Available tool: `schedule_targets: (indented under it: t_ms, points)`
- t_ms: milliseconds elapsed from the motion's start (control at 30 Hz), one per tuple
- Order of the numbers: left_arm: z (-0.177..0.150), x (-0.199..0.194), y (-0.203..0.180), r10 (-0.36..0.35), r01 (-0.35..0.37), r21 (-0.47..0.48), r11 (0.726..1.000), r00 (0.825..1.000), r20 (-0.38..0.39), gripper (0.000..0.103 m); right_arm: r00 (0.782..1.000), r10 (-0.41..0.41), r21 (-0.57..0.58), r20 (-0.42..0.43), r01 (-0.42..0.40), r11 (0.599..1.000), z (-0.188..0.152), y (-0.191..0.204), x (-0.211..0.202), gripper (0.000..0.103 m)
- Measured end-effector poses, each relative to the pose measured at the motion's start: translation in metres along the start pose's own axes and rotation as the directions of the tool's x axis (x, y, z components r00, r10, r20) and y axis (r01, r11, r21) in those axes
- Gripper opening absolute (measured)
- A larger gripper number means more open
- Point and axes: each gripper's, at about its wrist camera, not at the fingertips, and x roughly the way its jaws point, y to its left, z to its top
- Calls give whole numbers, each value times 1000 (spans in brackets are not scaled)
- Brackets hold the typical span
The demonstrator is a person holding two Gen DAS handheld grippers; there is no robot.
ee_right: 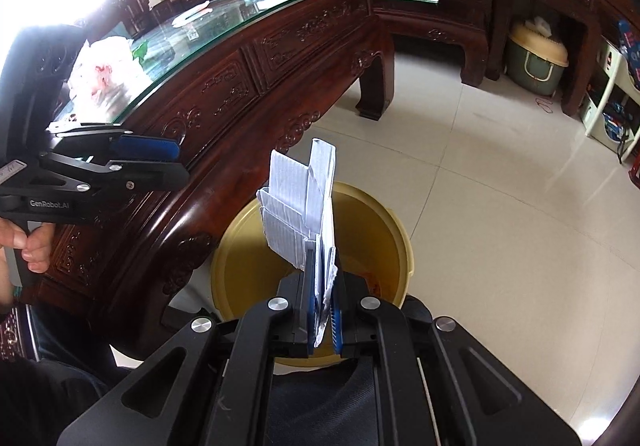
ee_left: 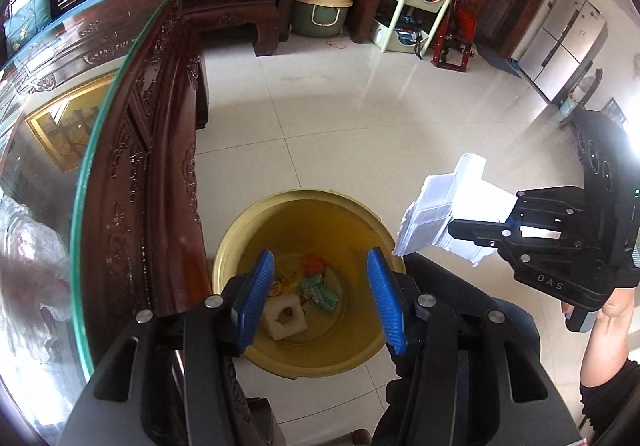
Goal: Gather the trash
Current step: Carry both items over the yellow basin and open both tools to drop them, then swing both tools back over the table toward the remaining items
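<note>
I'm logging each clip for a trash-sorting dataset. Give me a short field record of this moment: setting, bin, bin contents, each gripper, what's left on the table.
setting: tiled living-room floor beside a carved wooden table with a glass top
bin: yellow bucket on the floor, open
bin contents: white foam block, green wrapper, orange scrap
left gripper: open, empty, above the bucket
right gripper: shut on crumpled white cardboard, near the bucket
on table: plastic bag, white paper
</note>
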Motion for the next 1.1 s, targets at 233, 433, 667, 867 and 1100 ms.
schedule_targets:
  t_ms: [233,433,667,867,1100]
  points:
    - [-3,-9,10,-11,12,-27,1000,1000,15,50,999,6,-37,-33,-7,999,11,13,13,28]
    - [-5,-25,16,-5,6,-31,999,999,51,50,1000,9,-47,18,-8,999,17,23,1,31]
    - [-24,-65,25,25,-18,-51,999,989,145,62,983,-68,-122,173,90,988,27,64,-40,80]
    - [-55,-123,47,105,-77,-120,990,962,252,80,949,-65,-186,309,127,974,37,115,-70,94]
    - [-109,-202,99,277,-172,-301,938,893,354,98,928,12,-298,373,108,949,47,193,-78,95]
